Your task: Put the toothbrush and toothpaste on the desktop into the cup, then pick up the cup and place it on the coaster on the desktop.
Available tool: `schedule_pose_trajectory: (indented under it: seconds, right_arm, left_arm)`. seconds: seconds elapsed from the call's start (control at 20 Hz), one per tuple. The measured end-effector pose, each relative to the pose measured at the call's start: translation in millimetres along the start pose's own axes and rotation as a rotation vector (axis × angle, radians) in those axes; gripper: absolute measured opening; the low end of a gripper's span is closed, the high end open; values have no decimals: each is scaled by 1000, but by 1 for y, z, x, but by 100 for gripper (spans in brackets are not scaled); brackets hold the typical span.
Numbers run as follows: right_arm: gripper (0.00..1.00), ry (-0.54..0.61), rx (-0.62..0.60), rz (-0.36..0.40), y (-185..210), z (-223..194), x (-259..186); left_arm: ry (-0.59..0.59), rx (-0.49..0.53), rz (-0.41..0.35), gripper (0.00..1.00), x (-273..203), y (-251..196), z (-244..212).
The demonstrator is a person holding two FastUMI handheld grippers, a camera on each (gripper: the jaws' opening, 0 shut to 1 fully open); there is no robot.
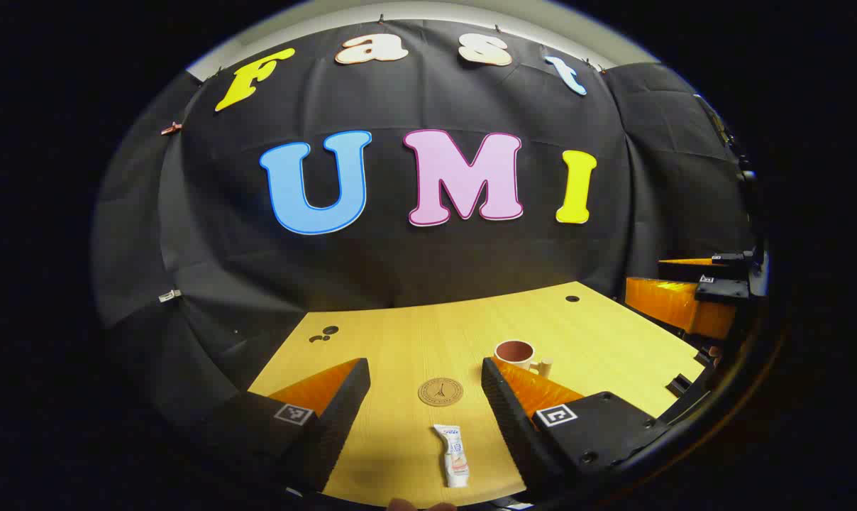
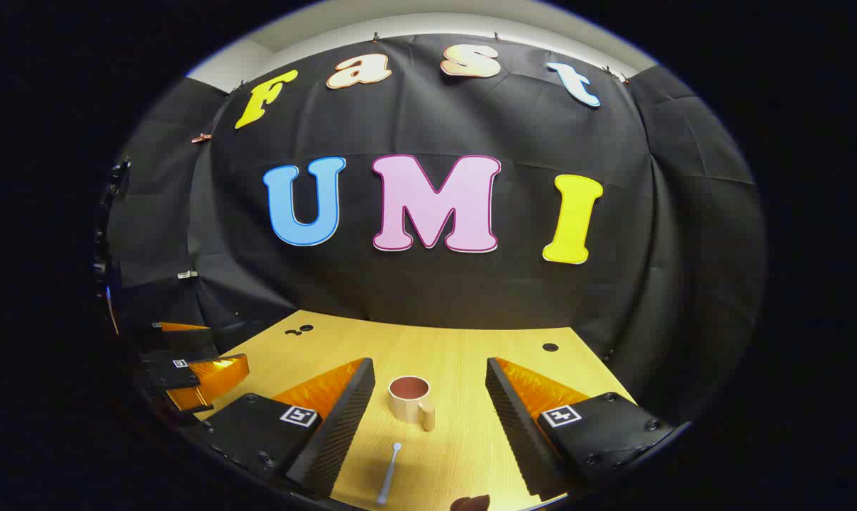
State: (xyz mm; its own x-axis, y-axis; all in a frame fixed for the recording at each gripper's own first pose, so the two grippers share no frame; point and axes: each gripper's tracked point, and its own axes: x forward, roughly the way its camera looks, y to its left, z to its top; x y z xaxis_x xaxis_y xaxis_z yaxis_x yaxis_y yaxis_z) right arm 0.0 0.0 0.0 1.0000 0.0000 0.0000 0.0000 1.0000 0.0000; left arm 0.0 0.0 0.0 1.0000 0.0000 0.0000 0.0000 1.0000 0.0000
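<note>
Two small items lie flat on the wooden counter (image 1: 414, 333), both untouched. In the left gripper view the toothpaste (image 1: 455, 455) is a small white tube with blue print too small to read, lying lengthwise between the left gripper's (image 1: 426, 380) fingers and close to the camera. Just beyond it sits the round brown coaster (image 1: 440, 391), stamped with a dark tower-like emblem and a ring of lettering that cannot be read. The cup (image 1: 518, 353), pale outside and reddish-brown inside, stands upright farther back, beside the tip of that view's right-hand finger, its handle turned toward the camera. In the right gripper view the toothbrush (image 2: 389, 473) lies between the right gripper's (image 2: 430, 372) fingers, near the lower edge, its rounded end pointing toward the cup just ahead. Both grippers hover with their fingers spread wide apart, holding nothing. Square black-and-white marker tags sit on each finger mount.
</note>
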Motion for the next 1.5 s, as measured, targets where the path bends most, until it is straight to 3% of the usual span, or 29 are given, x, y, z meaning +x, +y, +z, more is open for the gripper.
schedule_pose_trajectory:
  seconds: [0.45,0.9,1.05,1.1,1.25,1.5]
  right_arm:
    - [97,31,1,15,-5,-11,-4]
    - [97,74,4,26,-1,-27,-7]
    - [98,98,5,33,1,-37,-6]
    - [98,107,7,36,2,-39,-7]
    - [98,135,11,41,-2,-48,-7]
    - [98,181,-2,56,-7,-64,-11]
  left_arm:
    - [58,-64,7,98,2,-7,-16]
    - [125,-30,-12,98,4,-12,-41]
    - [293,-31,-58,98,16,-33,-90]
    - [356,-37,-62,94,20,-38,-108]
    - [521,-44,-43,97,40,-43,-169]
    - [623,-46,0,90,80,-43,-221]
